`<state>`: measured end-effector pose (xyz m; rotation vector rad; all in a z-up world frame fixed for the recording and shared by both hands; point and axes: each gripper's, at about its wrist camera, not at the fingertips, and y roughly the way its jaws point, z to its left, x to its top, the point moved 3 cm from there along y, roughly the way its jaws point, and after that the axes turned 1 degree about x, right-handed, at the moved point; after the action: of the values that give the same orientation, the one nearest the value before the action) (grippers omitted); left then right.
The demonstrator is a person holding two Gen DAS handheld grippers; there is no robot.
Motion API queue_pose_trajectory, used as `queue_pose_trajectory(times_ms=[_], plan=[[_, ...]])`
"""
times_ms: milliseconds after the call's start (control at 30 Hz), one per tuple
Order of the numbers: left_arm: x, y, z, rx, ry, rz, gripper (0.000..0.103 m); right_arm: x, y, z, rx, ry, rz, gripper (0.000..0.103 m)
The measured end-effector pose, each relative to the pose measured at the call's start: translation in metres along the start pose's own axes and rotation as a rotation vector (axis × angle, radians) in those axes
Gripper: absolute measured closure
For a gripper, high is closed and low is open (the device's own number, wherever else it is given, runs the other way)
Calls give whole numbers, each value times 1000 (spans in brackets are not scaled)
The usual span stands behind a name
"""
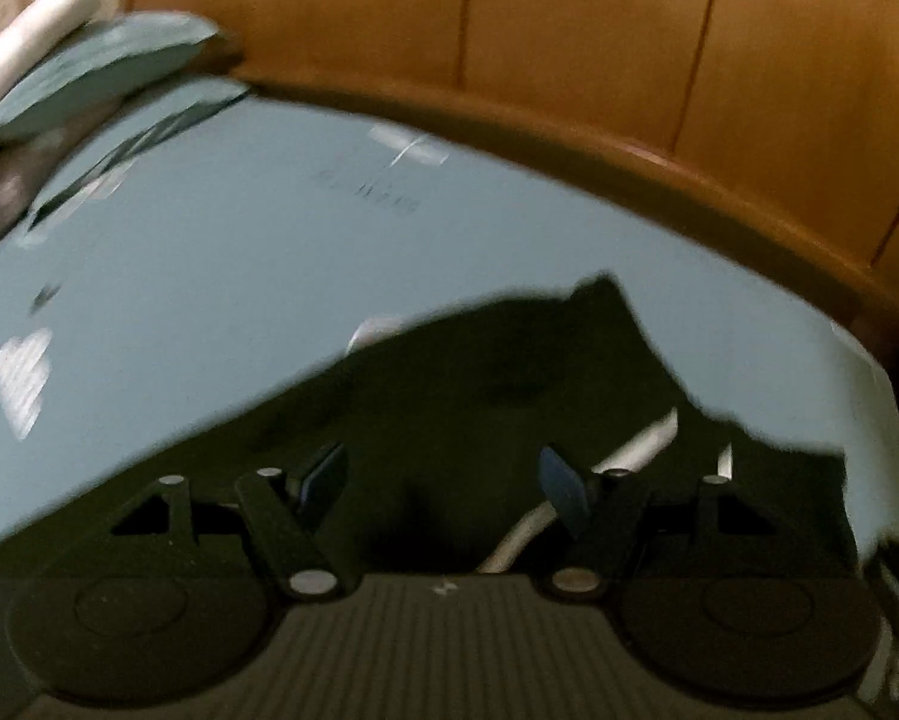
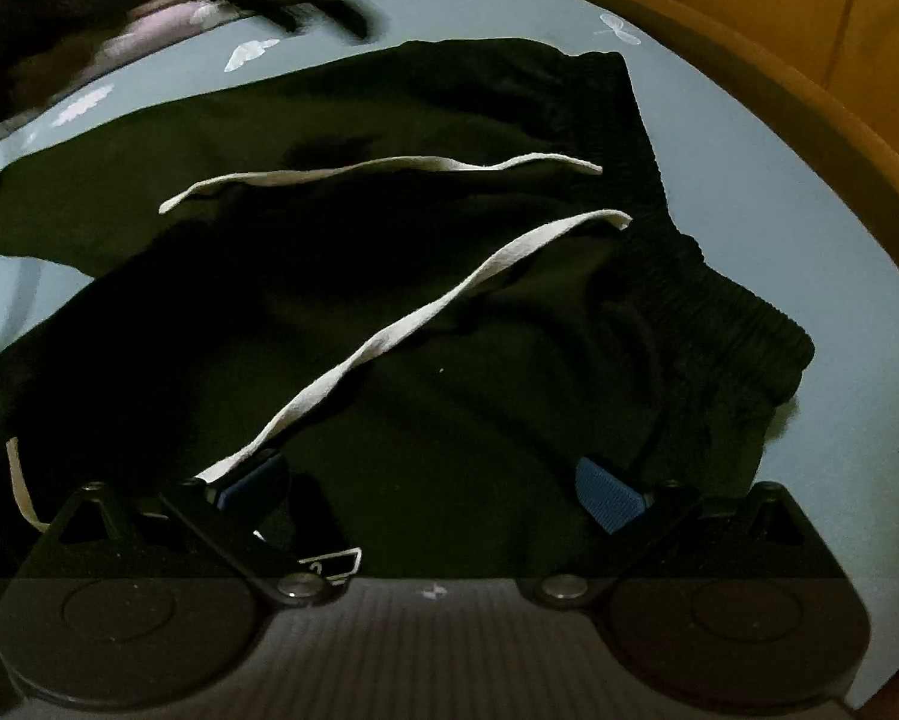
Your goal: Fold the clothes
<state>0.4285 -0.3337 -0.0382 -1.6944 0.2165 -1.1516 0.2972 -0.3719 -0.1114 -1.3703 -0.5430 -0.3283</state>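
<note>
Both jaws gape over the black drawstring shorts (image 2: pixel 449 276) on the bed (image 2: pixel 779 192); the next move: pinch the waistband (image 2: pixel 719 300) ahead.

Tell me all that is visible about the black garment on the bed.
The black garment is dark, soft-looking cloth, probably trousers or shorts, with a ribbed elastic waistband and two pale flat drawstrings. It lies spread but rumpled on the light blue sheet. Both open hand-held grippers hover close over it.
</note>
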Motion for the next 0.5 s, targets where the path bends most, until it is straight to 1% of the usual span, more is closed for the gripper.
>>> queue_pose_trajectory(times_ms=[133,233,333,400,467,500], plan=[[50,41,-15,-26,34,-47,32,9,1,-8,83,-13,19,0],[64,75,-15,-17,-1,-17,32,14,-1,-22,146,7,32,0],[74,103,-10,-23,-59,33,32,17,-3,-34,173,35,31,0],[77,119,-7,-20,-78,63,32,19,-4,-36,182,51,31,0],[79,133,-7,-8,-75,87,32,19,-8,-32,164,59,18,0],[79,134,-7,-9,-72,84,32,20,-10,-29,155,63,12,0]])
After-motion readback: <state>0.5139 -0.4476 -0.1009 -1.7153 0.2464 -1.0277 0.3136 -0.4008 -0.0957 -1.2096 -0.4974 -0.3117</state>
